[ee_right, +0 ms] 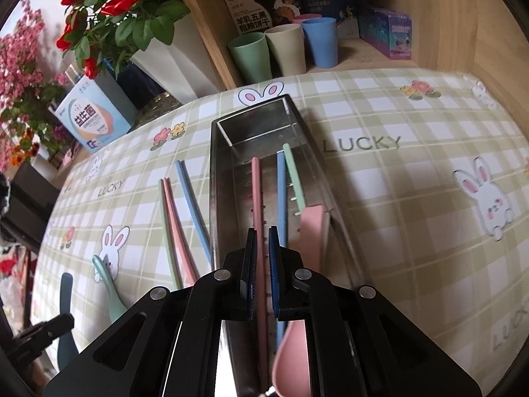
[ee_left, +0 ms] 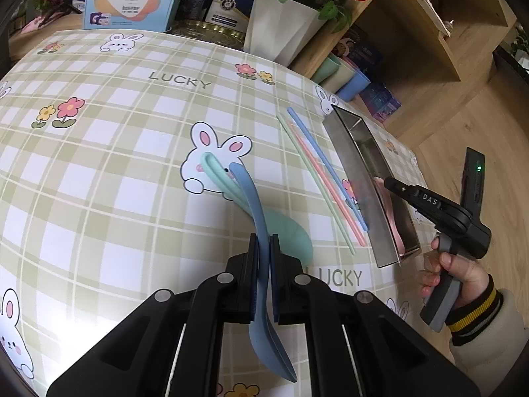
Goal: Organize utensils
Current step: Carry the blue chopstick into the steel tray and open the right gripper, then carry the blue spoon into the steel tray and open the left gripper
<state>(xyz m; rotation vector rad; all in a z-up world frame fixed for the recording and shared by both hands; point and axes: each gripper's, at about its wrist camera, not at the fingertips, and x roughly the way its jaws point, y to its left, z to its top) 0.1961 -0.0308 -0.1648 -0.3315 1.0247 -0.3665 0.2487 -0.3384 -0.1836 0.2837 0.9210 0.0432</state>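
Observation:
My left gripper (ee_left: 263, 244) is shut on the handle of a blue spoon (ee_left: 251, 205), whose bowl hangs back under the fingers. A green spoon (ee_left: 231, 192) lies on the cloth just beneath it. Three chopsticks, green, pink and blue (ee_left: 325, 178), lie left of the steel utensil tray (ee_left: 360, 185). My right gripper (ee_right: 263, 241) hovers over the tray (ee_right: 228, 172), its jaws a narrow gap apart around a pink chopstick (ee_right: 256, 192); I cannot tell whether they grip it. Blue and green chopsticks (ee_right: 287, 178) and a pink spoon (ee_right: 294, 347) lie in the tray.
The table has a green checked rabbit cloth (ee_left: 115, 165). A white flower pot (ee_left: 281, 26), boxes and a wooden shelf with several cups (ee_right: 284, 49) stand behind it. The right hand and its gripper body (ee_left: 456, 225) are beside the tray's near end.

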